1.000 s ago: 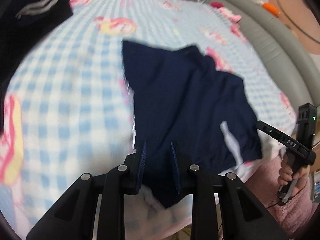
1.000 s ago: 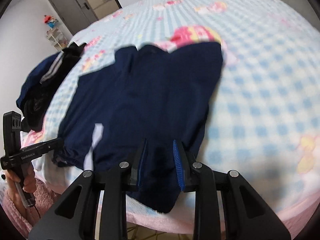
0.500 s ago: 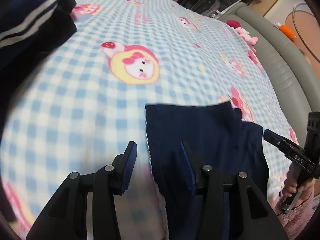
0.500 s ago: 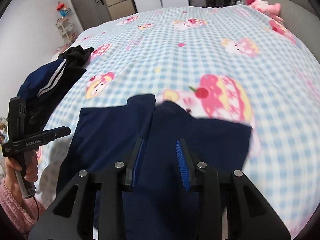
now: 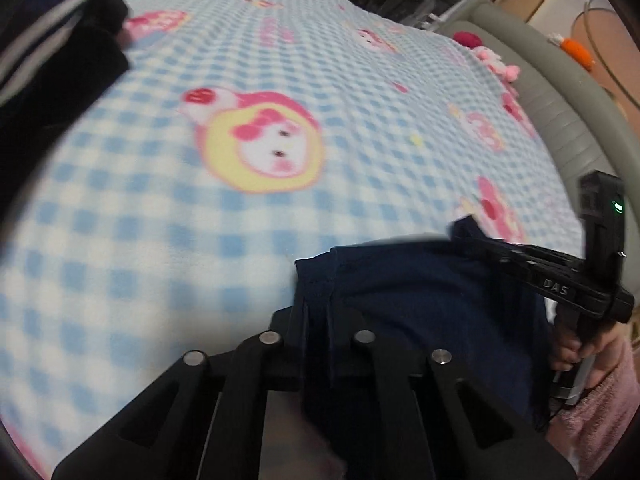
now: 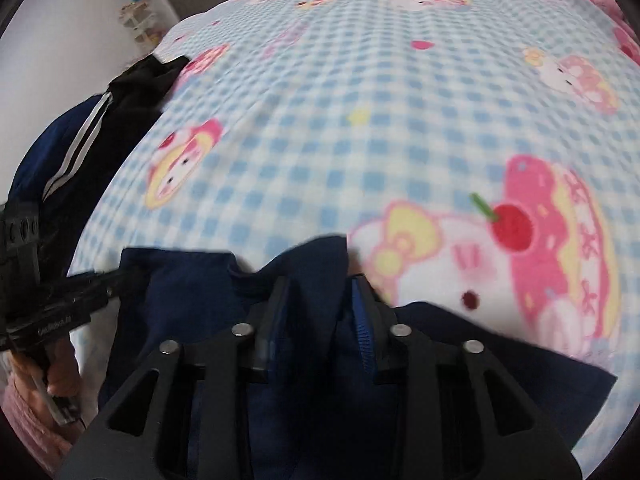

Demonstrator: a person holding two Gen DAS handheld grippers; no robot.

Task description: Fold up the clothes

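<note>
The navy garment (image 5: 420, 300) lies on the near edge of the bed, on the checked blanket (image 5: 200, 208). Its far edge runs across the blanket below the cartoon prints; the rest drops toward the person out of the lower frame.

The left gripper (image 5: 318, 308) is fully closed on the garment's far left corner. The navy cloth is pinched between its fingers, and a hemmed corner stands up just past the fingertips.

The right gripper (image 6: 320, 292) is closed on a raised fold of the garment's far edge (image 6: 312, 256). Cloth fills the space between its blue pads (image 6: 362, 320). From the right wrist view, the cloth sags into a notch between the two gripped points.

Each gripper is visible from the other's camera: the right one (image 5: 476, 236) at the garment's right end, the left one (image 6: 116, 276) at its left end. A hand (image 5: 568, 354) in a pink sleeve (image 5: 600, 412) holds the right handle.

A pile (image 6: 80, 148) of dark clothes with white stripes lies on the blanket's left side, well apart from the garment. A grey padded bed rail (image 5: 560, 104) borders the right side. A pink plush toy (image 5: 496, 62) rests beside the rail.
</note>
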